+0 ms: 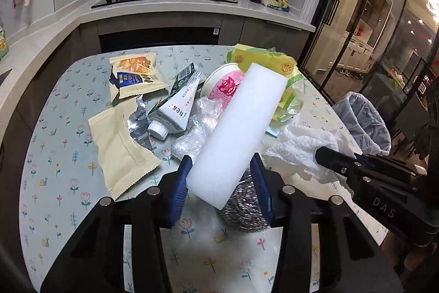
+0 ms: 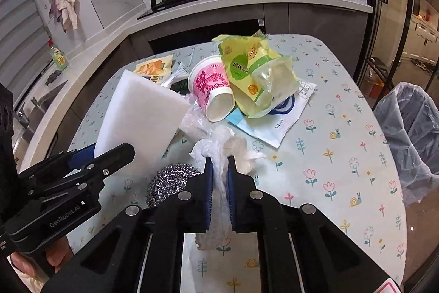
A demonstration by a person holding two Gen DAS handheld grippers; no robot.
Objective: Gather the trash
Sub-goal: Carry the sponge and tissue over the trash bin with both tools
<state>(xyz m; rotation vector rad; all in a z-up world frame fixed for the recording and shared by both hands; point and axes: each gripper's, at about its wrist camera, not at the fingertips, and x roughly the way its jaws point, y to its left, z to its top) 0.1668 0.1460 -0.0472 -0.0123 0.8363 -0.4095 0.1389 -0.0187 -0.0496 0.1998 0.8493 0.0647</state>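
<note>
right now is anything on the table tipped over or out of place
The pink paper cup lies on its side, open mouth toward the camera, wedged among wrappers. A steel wool scrubber sits on the tablecloth amid the trash. Nothing looks spilled.

Both grippers were black plastic with ribbed blue pads (image 1: 181,184) lining the jaws and round silver screws (image 2: 256,194). White lettering marked their sides. Bare fingers (image 2: 56,256) showed below.

Bright indoor light, sharp, fisheye-warped edges
</note>
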